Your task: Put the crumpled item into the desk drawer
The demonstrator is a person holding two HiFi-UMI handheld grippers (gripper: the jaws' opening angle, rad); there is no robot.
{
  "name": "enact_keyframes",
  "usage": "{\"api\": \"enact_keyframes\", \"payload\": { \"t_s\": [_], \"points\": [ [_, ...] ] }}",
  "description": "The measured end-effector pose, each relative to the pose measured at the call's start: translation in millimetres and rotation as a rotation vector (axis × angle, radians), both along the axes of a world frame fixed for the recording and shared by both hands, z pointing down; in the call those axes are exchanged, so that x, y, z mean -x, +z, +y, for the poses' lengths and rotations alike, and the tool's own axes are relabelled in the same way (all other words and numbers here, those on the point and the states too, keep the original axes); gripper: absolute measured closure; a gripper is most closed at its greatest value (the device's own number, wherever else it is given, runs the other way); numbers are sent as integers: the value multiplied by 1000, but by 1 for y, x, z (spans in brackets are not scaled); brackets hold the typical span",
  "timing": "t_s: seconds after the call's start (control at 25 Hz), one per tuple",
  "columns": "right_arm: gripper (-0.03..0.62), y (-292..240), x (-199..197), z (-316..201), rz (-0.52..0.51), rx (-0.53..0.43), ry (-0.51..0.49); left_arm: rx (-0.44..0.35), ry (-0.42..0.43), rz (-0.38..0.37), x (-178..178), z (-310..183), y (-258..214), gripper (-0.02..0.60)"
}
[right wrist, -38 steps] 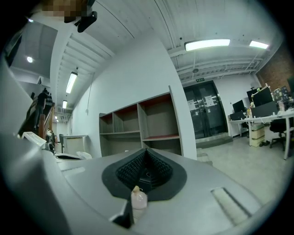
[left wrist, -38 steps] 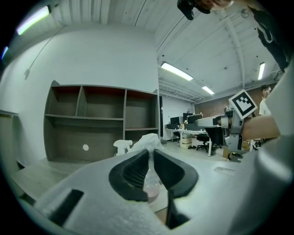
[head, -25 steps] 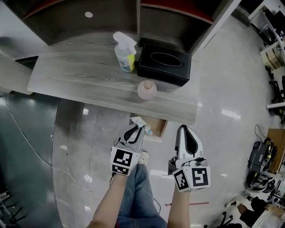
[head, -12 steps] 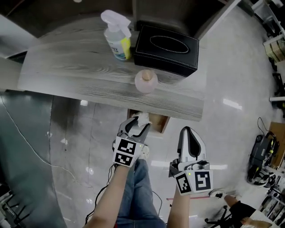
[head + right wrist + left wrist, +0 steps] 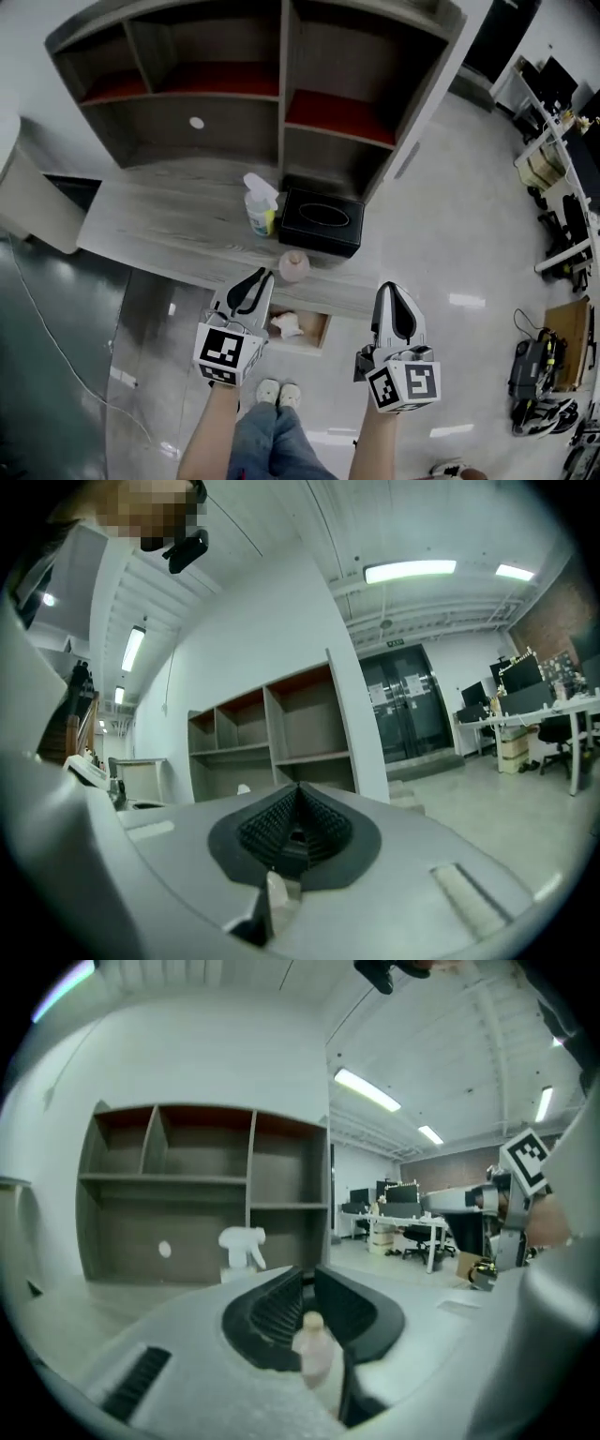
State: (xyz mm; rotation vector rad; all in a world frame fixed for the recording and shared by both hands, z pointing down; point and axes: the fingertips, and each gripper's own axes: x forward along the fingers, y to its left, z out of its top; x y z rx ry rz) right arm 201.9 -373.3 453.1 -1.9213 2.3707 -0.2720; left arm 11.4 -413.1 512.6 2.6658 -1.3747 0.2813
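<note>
A tall grey shelving unit (image 5: 281, 94) with red-lined upper compartments stands against the wall. In front of it runs the wood-grain counter (image 5: 150, 220). A black tissue box (image 5: 322, 221) sits on the counter toward its right end. A white spray bottle (image 5: 260, 206) stands upright just beside the box's left side. A small pink bottle (image 5: 293, 266) stands nearer the counter's front edge. An open drawer (image 5: 320, 331) juts out from under that edge, and the white crumpled item (image 5: 285, 325) lies inside it, clear of both tools. The person stands over the pale floor (image 5: 450, 244) with one tool in each hand, both held level and pointing at the counter. The left tool (image 5: 253, 281) hovers just left of the drawer, its tip over the counter's front edge. Its jaws are closing with only a narrow gap and nothing gripped; the pink bottle merely shows through that gap from beyond. The right tool (image 5: 393, 295) is off to the drawer's right, its ribbed jaws pressed together and empty.
</note>
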Motion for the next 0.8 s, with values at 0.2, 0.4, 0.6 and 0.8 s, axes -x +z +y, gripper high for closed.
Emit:
{"api": "enact_keyframes", "payload": {
  "t_s": [0.2, 0.4, 0.6, 0.8],
  "points": [
    [583, -86, -1, -6, 17, -137, -24, -184, -1, 39, 4, -21, -121, 561],
    [585, -148, -3, 0, 49, -240, -37, -310, 8, 66, 0, -14, -200, 578],
    [585, -172, -1, 14, 77, -288, -43, -362, 36, 71, -8, 6, -223, 578],
    [585, -176, -5, 21, 78, -286, -29, -385, 50, 55, -10, 15, -235, 578]
  ]
}}
